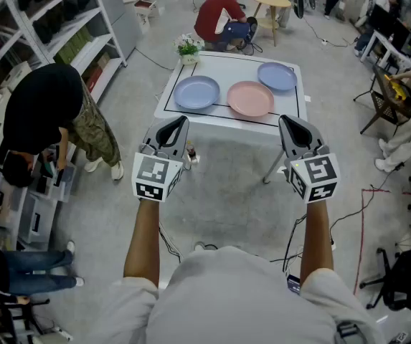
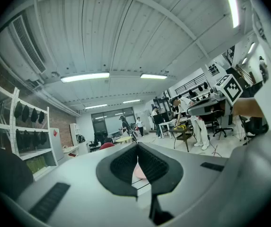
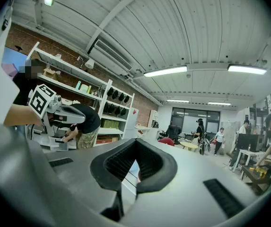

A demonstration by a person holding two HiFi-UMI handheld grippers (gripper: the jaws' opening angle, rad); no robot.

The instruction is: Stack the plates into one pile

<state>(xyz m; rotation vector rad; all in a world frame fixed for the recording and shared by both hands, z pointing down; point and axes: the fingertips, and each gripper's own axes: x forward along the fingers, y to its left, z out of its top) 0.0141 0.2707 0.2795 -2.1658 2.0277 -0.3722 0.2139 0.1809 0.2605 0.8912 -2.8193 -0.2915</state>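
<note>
Three plates lie side by side on a white table (image 1: 227,124): a lavender-blue plate (image 1: 196,92) at the left, a pink plate (image 1: 250,98) in the middle and a blue plate (image 1: 277,76) at the back right. None of them overlap. My left gripper (image 1: 182,121) hangs in the air in front of the table's near edge, shut and holding nothing. My right gripper (image 1: 285,120) is level with it, also shut and holding nothing. In the left gripper view the shut gripper (image 2: 137,148) points at the table, and a sliver of the pink plate (image 2: 139,173) shows below the tips. The right gripper view shows that gripper (image 3: 136,144) shut too.
A potted plant (image 1: 188,47) stands at the table's far left corner. A small bottle (image 1: 190,153) is on the floor by the near left leg. A person in black (image 1: 51,110) bends at the shelves (image 1: 69,27) on the left. Someone in red (image 1: 219,16) crouches behind the table.
</note>
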